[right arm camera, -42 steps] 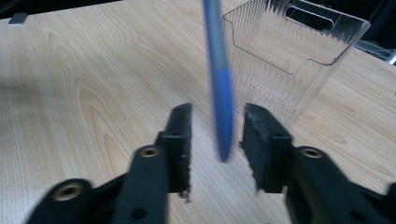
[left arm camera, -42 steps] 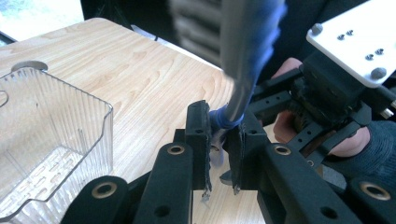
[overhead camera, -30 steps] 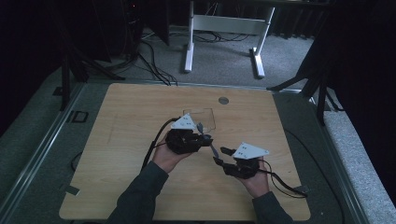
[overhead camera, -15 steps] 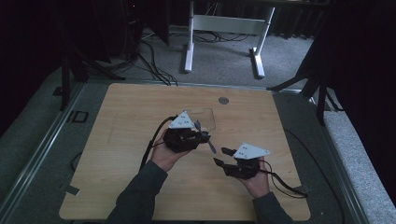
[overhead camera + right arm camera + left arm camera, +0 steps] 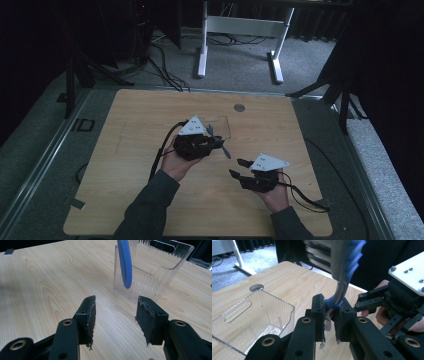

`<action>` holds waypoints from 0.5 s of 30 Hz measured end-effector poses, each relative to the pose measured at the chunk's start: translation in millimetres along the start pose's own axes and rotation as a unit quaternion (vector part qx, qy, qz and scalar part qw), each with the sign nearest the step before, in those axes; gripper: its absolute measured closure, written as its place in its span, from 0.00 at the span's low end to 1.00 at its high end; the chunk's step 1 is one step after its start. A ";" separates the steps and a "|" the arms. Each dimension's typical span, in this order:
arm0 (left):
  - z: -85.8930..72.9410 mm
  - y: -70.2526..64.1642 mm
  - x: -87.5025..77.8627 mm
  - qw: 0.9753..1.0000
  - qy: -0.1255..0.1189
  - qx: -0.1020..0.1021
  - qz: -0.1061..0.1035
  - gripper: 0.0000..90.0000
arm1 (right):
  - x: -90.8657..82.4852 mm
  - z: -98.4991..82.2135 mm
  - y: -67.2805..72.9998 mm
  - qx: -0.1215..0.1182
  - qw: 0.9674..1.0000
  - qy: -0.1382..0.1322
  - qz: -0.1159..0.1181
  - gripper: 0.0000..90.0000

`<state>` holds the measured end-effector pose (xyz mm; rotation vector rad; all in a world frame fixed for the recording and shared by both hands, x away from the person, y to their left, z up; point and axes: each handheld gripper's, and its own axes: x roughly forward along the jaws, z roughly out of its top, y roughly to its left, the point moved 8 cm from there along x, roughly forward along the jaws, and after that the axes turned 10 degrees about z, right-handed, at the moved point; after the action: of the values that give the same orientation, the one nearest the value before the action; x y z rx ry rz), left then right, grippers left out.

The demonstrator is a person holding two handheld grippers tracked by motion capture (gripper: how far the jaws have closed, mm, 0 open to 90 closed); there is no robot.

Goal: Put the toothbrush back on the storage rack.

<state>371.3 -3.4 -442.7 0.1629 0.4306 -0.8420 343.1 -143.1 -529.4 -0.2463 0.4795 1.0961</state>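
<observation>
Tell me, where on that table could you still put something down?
The table's whole left side is bare wood, and so is the far strip by the hole. The middle is crowded: a clear bin, the left claw gripping a blue tool, the right claw.

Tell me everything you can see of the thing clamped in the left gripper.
The tool is long and slim, with a grey shaft and blue rubbery ribbing along one edge; it looks like a toothbrush handle, but blur hides its far end. The left gripper is shut on its blue lower part, and it rises steeply from the jaws. In the right gripper view its blue tip hangs in front of the clear plastic bin. Nothing else touches it.
</observation>
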 end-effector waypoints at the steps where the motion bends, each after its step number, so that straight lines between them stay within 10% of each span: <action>1: 0.4 0.5 -0.3 1.000 0.000 0.001 0.002 0.88 | 0.1 -0.3 -0.2 0.000 1.000 0.000 0.000 0.55; 15: 3.8 6.9 -1.0 1.000 -0.009 0.004 0.023 0.89 | -0.8 -1.3 -2.1 0.001 1.000 -0.002 -0.004 0.55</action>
<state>377.0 0.7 -439.0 0.1725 0.4045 -0.7997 344.3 -145.2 -530.3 -0.2445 0.4765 1.0889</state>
